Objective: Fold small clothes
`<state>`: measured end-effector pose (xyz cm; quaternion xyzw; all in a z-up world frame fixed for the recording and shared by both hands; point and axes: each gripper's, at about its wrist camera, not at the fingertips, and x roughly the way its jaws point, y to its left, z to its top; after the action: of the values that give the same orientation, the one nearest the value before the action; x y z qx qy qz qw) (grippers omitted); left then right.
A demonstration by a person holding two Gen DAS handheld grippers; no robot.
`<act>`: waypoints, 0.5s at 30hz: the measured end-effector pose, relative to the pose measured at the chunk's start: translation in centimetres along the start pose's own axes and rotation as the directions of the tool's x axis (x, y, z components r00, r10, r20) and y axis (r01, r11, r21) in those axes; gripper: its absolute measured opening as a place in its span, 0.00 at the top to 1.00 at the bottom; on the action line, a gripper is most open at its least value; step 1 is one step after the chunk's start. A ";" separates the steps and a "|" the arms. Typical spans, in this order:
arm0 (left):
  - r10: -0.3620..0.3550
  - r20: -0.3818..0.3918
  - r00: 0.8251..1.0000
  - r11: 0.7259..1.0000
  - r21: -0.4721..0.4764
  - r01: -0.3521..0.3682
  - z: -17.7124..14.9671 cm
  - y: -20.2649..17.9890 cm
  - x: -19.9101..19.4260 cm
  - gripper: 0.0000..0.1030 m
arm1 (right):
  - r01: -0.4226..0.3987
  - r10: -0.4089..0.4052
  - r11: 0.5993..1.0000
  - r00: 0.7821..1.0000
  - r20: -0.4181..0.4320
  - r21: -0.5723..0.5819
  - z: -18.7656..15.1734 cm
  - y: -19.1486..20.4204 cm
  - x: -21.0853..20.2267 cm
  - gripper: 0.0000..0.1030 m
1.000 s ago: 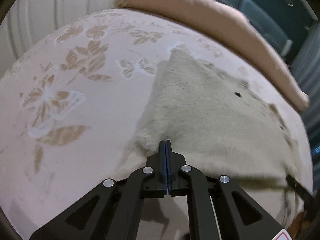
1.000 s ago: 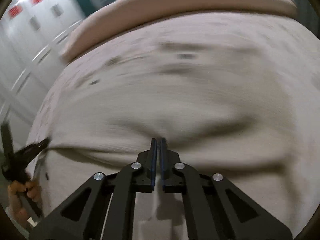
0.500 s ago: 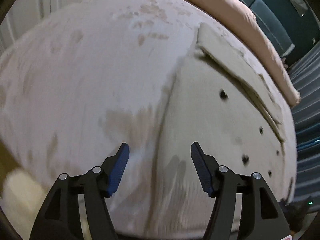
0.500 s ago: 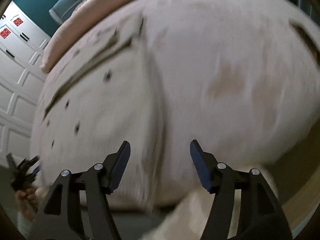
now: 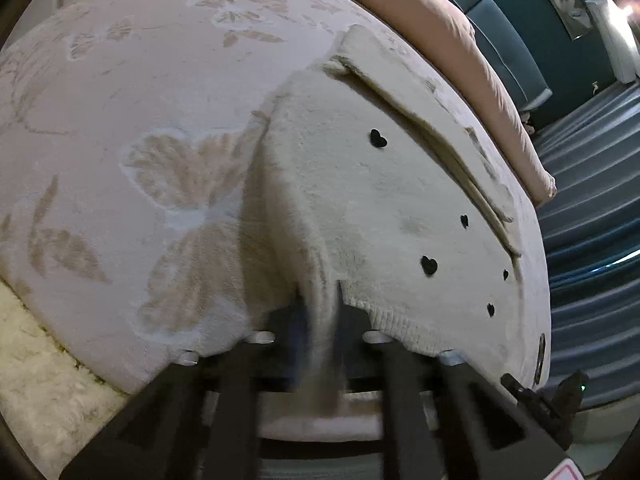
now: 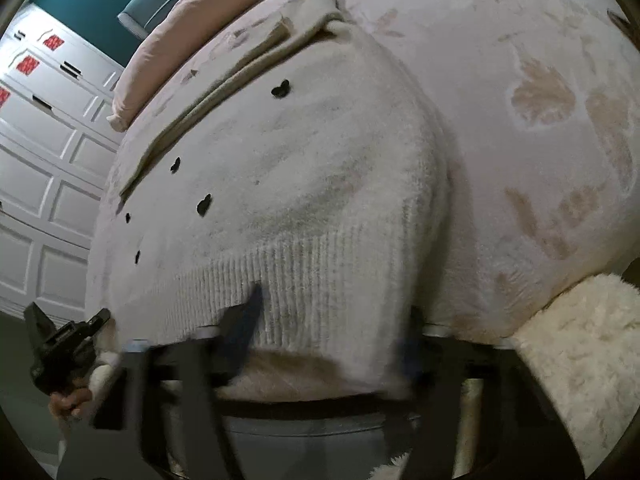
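Fuzzy cream sweater [image 5: 360,208], black hearts, on butterfly-print blanket [image 5: 140,120]; left gripper [image 5: 320,312] pinches ribbed hem; right gripper [image 6: 328,320] just closing over hem.

The bed [image 5: 120,92] has a pale pink cover with tan butterflies. A fuzzy cream sweater [image 5: 380,200] with small black hearts lies on it, toward 3 o'clock. A peach pillow [image 5: 460,44] lies along the far edge at 1 o'clock.
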<state>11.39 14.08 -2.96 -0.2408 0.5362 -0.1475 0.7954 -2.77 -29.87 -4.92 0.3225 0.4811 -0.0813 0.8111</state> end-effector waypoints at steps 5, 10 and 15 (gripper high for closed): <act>0.002 0.048 0.999 0.999 0.041 -0.004 -0.5 -0.9 -3.5 0.95 | -0.018 0.020 0.999 0.998 0.060 -0.040 -0.3 1.1 -3.0 0.91; 0.006 0.034 0.999 0.995 0.096 -0.009 -2.4 -0.7 -7.8 0.96 | 0.032 -0.018 0.985 0.996 0.085 -0.172 -0.8 2.3 -7.5 0.94; 0.073 -0.080 0.994 0.986 0.157 -0.060 -7.3 -0.1 -11.2 0.96 | 0.095 -0.119 0.944 0.991 -0.056 -0.317 -4.0 1.6 -9.6 0.94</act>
<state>0.35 17.83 3.61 -0.1539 0.5643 -0.1723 0.7926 -10.01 -27.91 2.47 0.1660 0.5346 -0.0358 0.8279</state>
